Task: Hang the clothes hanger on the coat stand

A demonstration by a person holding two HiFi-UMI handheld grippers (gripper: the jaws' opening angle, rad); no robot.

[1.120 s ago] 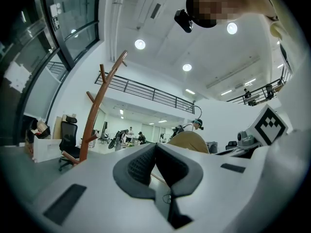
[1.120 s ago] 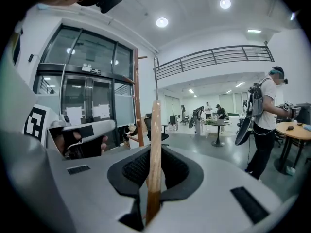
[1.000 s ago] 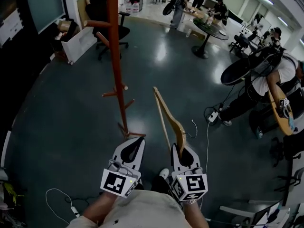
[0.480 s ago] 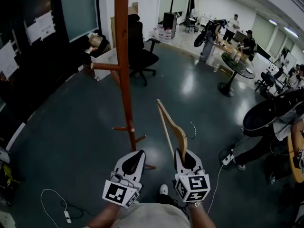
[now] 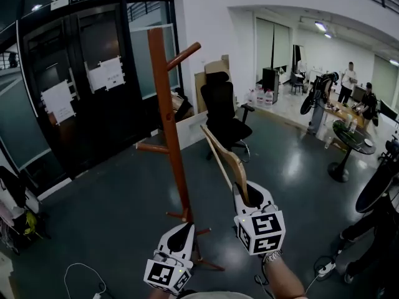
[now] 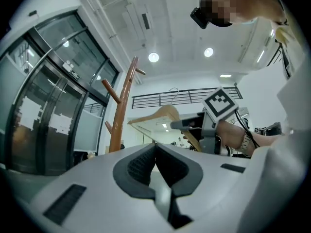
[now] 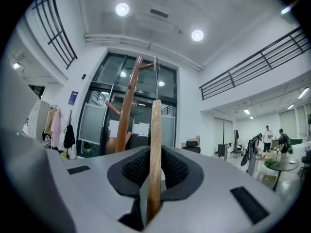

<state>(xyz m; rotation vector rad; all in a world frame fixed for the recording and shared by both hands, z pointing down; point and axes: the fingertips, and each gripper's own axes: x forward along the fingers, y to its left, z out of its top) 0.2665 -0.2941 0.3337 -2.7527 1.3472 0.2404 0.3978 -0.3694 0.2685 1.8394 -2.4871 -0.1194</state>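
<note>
The brown wooden coat stand [image 5: 169,136] rises ahead and slightly left, with an upper peg [image 5: 185,53] slanting up to the right. My right gripper [image 5: 248,195] is shut on the lower end of the wooden clothes hanger [image 5: 219,156], which stands edge-on just right of the pole. In the right gripper view the hanger [image 7: 155,144] runs straight up between the jaws, its metal hook [image 7: 156,76] beside the stand [image 7: 129,108]. My left gripper [image 5: 179,238] is lower, near the stand's base, shut on nothing. The left gripper view shows the stand [image 6: 121,113] and hanger [image 6: 158,118].
A black office chair [image 5: 224,117] stands behind the stand. Dark glass doors [image 5: 75,92] line the left wall. A white cable [image 5: 81,273] lies on the floor at lower left. People sit around a round table [image 5: 349,136] far right. Clothes [image 7: 56,127] hang at the left.
The head view has tilted up from the floor to the stand's upper pegs. My right gripper has lifted the hanger higher beside the pole. The left gripper stays low and shut.
</note>
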